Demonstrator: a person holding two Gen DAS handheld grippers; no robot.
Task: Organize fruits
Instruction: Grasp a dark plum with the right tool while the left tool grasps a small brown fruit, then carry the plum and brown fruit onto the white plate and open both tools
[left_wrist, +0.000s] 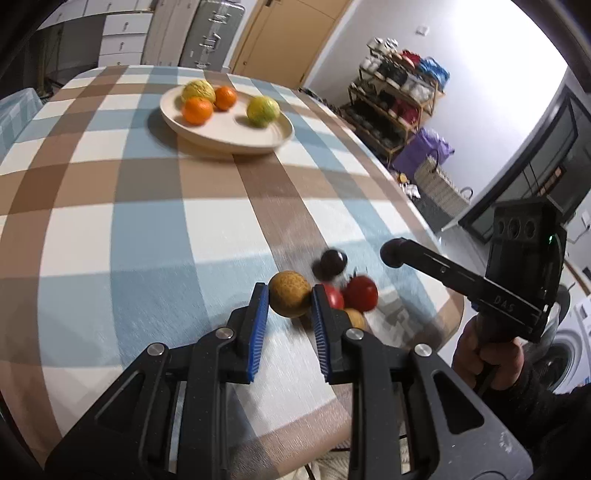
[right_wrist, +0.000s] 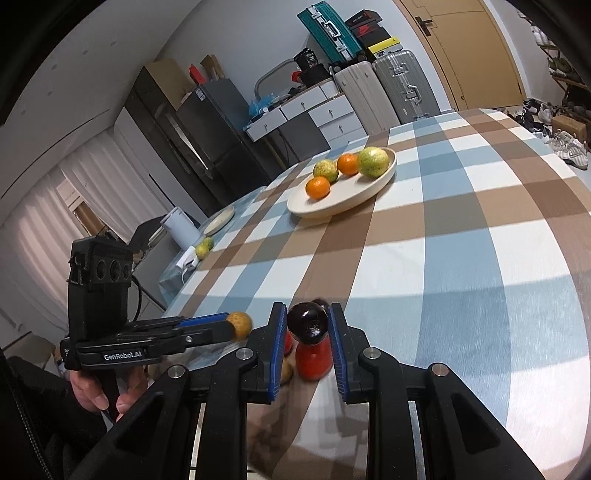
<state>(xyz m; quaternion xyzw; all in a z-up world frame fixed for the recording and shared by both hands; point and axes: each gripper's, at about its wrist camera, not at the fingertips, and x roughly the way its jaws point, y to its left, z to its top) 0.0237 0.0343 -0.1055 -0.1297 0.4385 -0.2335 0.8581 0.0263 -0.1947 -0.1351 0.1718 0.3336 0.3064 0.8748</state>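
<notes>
My left gripper is shut on a round yellow-brown fruit, held just above the checked tablecloth; it also shows in the right wrist view. My right gripper is shut on a dark purple fruit, which is blurred in the left wrist view. Below them lie red tomatoes and a small tan fruit. A cream plate at the far side holds two oranges and two yellow-green fruits.
The table's right edge is close to the fruit cluster. A second small plate, a white jug and a yellow-green fruit sit on a side table at left. Suitcases and shoe racks stand behind.
</notes>
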